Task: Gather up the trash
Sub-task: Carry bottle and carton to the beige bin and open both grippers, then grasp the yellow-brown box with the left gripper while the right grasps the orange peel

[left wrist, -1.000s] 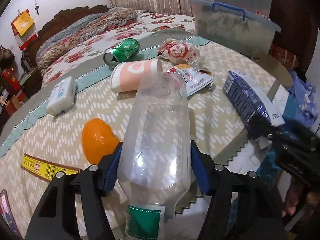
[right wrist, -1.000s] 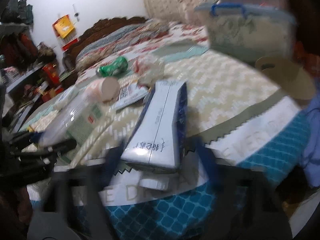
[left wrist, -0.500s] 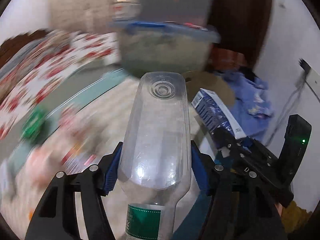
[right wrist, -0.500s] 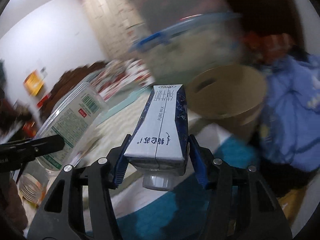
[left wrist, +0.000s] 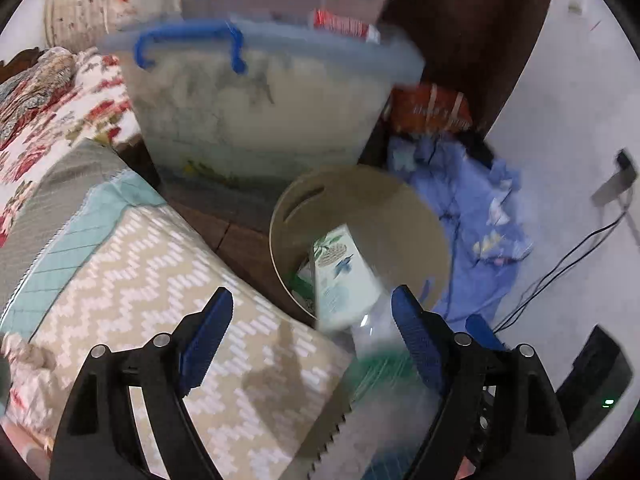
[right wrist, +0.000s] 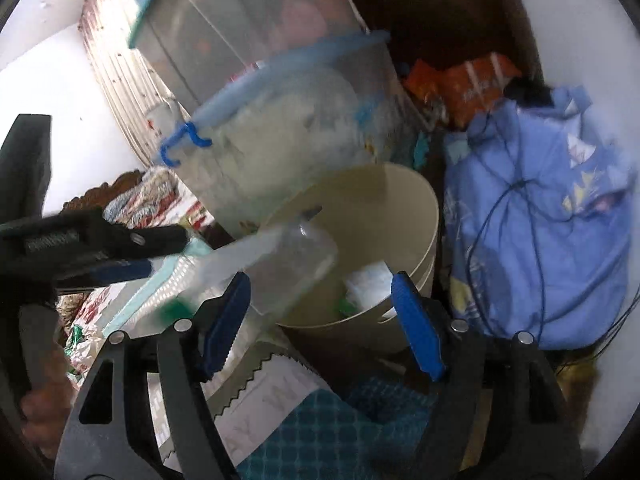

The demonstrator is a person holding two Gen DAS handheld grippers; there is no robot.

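I see my left hand-held gripper point(left wrist: 308, 320) with its jaws just opened wide; the clear bottle point(left wrist: 376, 344) slips free between them, blurred, toward the beige bin point(left wrist: 420, 216). My right hand-held gripper point(right wrist: 320, 300) has also just opened and holds nothing. One milk carton point(left wrist: 340, 272) already lies inside the bin, so I judge two pieces are nearly delivered. On the bench point(left wrist: 160, 280) edge I see one crumpled wrapper point(right wrist: 82, 336); more trash probably remains. Behind stand two stacked storage boxes point(left wrist: 260, 112).
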